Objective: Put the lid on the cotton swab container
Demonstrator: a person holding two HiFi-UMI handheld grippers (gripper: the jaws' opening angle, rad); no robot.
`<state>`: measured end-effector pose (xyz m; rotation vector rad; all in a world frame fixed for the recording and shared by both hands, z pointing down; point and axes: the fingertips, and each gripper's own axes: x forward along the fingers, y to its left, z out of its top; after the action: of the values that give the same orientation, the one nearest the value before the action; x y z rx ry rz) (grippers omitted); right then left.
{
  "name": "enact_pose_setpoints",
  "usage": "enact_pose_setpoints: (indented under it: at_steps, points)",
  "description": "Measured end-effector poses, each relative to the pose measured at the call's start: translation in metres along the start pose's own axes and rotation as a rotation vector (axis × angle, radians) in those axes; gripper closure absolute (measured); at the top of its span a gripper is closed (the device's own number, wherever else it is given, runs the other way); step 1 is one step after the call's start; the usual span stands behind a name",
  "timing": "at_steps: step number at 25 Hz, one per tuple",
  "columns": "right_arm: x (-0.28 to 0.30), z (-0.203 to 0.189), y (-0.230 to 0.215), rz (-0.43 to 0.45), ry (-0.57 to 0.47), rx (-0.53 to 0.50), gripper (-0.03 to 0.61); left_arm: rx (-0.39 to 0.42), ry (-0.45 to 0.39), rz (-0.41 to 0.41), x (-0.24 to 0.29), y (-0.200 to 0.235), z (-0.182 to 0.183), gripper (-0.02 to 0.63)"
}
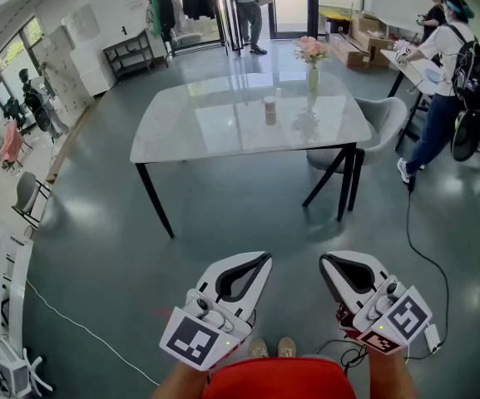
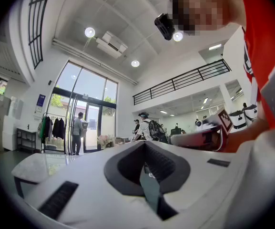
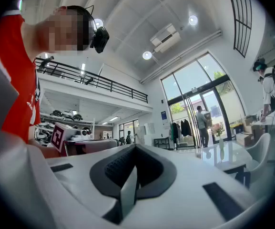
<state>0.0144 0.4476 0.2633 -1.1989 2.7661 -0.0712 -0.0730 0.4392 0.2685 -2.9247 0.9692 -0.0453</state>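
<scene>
While container (image 1: 269, 110) stands on table (image 1: 198, 135), no step is done. Left gripper (image 1: 260, 264) & right gripper (image 1: 327, 264), well short of table: jaws pressed together, empty.

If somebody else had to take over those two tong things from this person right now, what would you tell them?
Left tongs: shut, nothing in them, held low in front of the person's waist.
Right tongs: shut and empty too, held low beside the left.
Things: the cotton swab container stands upright near the middle of the table, left of the flower vase. The table is across open floor, out of reach from here. The lid is too small to pick out from this distance.
Done: nothing that shows.
Left: walk to the table, find the lid, pick it up and set it on the container.
</scene>
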Motion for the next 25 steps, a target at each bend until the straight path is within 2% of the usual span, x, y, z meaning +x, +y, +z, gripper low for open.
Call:
enact_pose_setpoints:
  at_steps: [3,7,11,13,17,25]
  points:
    - [-0.001,0.003,-0.005,0.006,-0.001,-0.002,0.565,0.016,-0.042,0.009,0.007,0.001,0.007,0.594]
    - [-0.001,0.004,-0.012,0.013,0.001,-0.004,0.565,0.002,-0.001,0.006,0.013,-0.001,0.003,0.594]
    - [-0.002,0.004,-0.019,0.023,0.002,-0.003,0.565,0.032,-0.095,0.022,0.023,0.001,0.016,0.594]
    - [-0.003,0.003,-0.023,0.029,0.002,-0.001,0.565,0.027,-0.072,0.028,0.027,0.0,0.011,0.594]
    - [-0.002,0.003,-0.035,0.04,0.004,0.01,0.564,0.036,-0.095,0.043,0.039,0.004,0.015,0.594]
    - [0.002,0.008,-0.073,0.065,-0.015,-0.001,0.561,0.044,-0.066,0.09,0.068,0.019,0.01,0.594]
